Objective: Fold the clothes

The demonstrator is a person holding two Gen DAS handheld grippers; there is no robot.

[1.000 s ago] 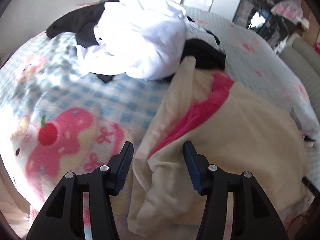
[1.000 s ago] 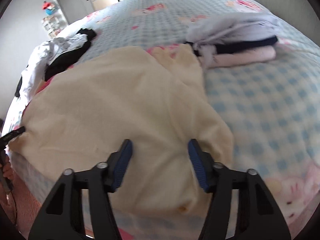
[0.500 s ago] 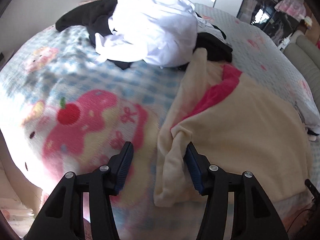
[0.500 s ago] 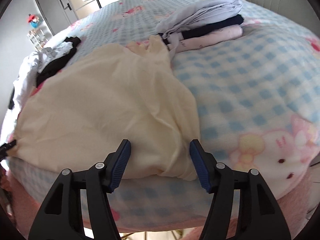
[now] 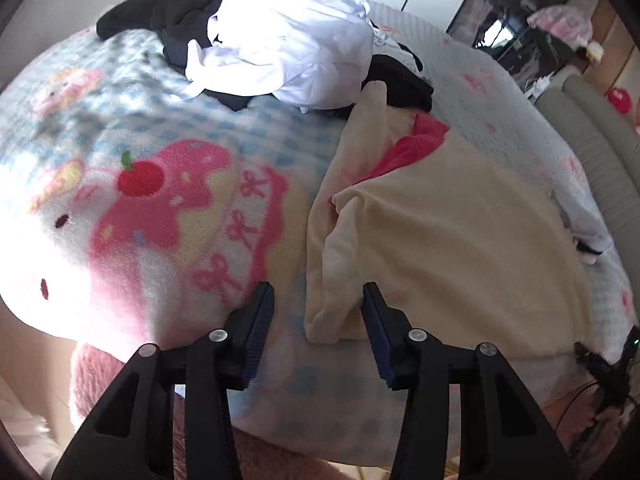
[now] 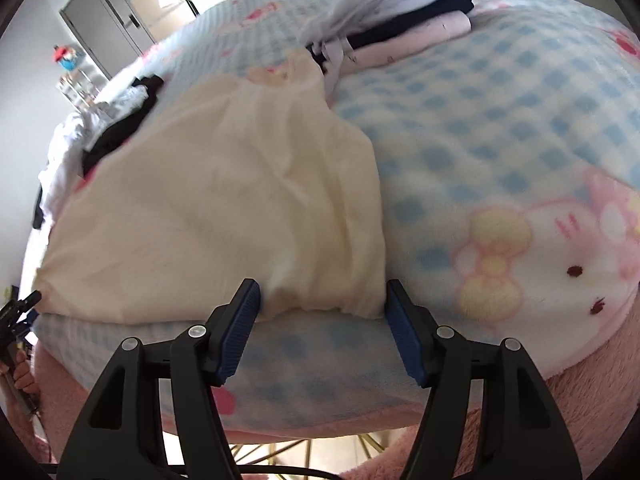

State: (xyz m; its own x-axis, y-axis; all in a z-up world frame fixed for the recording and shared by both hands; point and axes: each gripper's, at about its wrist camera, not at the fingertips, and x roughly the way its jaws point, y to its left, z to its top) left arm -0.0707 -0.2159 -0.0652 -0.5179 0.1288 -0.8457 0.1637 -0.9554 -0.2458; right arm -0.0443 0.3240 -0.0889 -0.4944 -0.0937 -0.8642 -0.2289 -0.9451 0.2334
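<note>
We list: cream garment (image 5: 460, 240) on bed (image 6: 500, 120); left gripper (image 5: 318, 320) jaws just narrowing, right gripper (image 6: 320, 312) jaws spread, each straddling a corner, unclamped.

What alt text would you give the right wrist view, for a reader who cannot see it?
The right tongs, open, straddle the near corner of a cream garment spread on a blue-checked cartoon blanket; their jaws have just been opening, the cloth's edge between them. A folded stack of clothes sits behind, with an unfolded black-and-white pile at far left.
</note>
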